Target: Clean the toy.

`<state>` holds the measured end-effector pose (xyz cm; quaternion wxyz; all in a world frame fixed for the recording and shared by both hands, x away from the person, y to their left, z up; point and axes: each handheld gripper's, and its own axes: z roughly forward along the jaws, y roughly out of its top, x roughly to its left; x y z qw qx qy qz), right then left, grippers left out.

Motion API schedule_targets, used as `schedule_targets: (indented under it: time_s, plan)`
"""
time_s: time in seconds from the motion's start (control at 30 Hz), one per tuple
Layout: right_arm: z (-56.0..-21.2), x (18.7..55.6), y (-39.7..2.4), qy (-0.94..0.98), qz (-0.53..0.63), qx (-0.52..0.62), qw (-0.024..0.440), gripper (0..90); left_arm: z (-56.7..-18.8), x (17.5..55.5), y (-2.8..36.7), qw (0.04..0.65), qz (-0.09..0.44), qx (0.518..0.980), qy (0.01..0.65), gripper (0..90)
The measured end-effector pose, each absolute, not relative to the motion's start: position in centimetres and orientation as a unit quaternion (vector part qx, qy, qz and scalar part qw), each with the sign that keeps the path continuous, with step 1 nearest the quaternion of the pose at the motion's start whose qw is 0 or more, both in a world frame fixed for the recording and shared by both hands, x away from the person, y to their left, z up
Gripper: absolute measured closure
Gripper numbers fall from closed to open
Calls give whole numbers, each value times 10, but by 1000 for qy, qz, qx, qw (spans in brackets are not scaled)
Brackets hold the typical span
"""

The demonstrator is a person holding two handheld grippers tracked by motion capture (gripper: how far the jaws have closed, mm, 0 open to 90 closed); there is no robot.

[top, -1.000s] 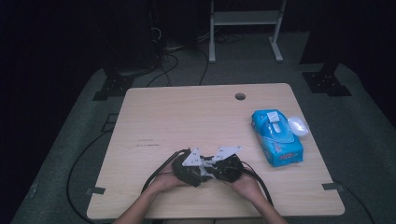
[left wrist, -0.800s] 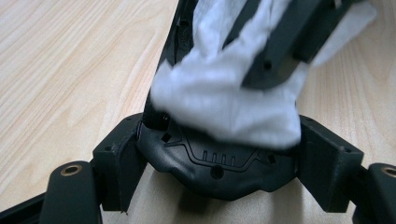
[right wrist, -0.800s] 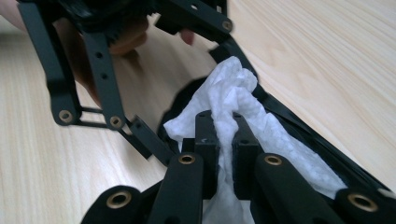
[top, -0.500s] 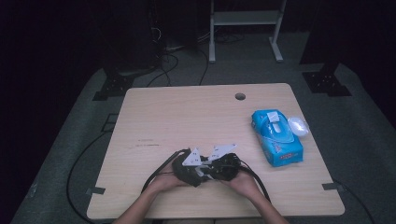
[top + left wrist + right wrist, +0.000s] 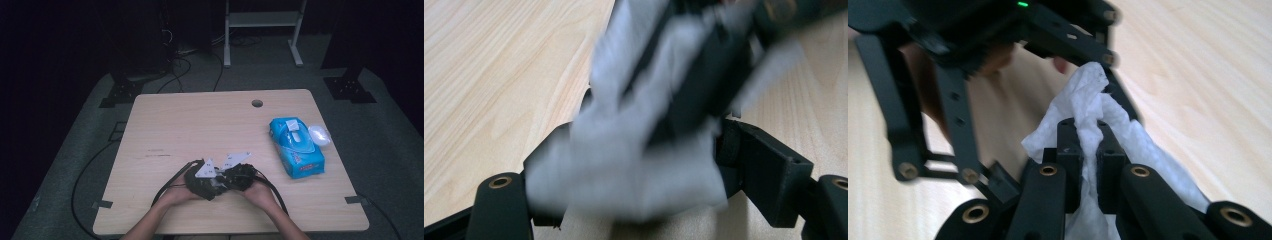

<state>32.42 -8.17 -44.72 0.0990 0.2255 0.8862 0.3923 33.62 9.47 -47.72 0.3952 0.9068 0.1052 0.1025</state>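
Both grippers meet near the table's front edge in the high view, my left gripper beside my right gripper, each in a hand. My right gripper is shut on a crumpled white wipe, whose free end reaches one jaw of the left gripper just ahead. In the left gripper view my left gripper stands open and wide. The blurred wipe and the right gripper's black body lie between its jaws.
A blue pack of wipes lies at the table's right side, with a white oval lid beside it. The wooden table has a cable hole near its far edge. Cables trail off the front left.
My right gripper has edged slightly left, closer against the left gripper, with the wipe in it. The left hand has stayed put.
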Motion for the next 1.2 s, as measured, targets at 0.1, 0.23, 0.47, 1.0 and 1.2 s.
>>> schedule_targets:
  time_s: [0.1, 0.23, 0.47, 1.0, 1.2]
  plan:
    - [-444, 328, -95, 880, 389, 245, 119, 844, -477, 336, 94, 395, 104, 907, 103, 241]
    - [-446, 327, -90, 878, 395, 245, 112, 843, -477, 337, 94, 390, 101, 909, 106, 239]
    - [-445, 328, -90, 882, 389, 239, 114, 844, -477, 338, 97, 393, 102, 907, 108, 240]
    - [-444, 332, -84, 883, 390, 234, 120, 845, -477, 338, 95, 391, 103, 909, 102, 240]
    - [-444, 327, -84, 884, 386, 232, 127, 844, -477, 338, 94, 390, 104, 909, 101, 240]
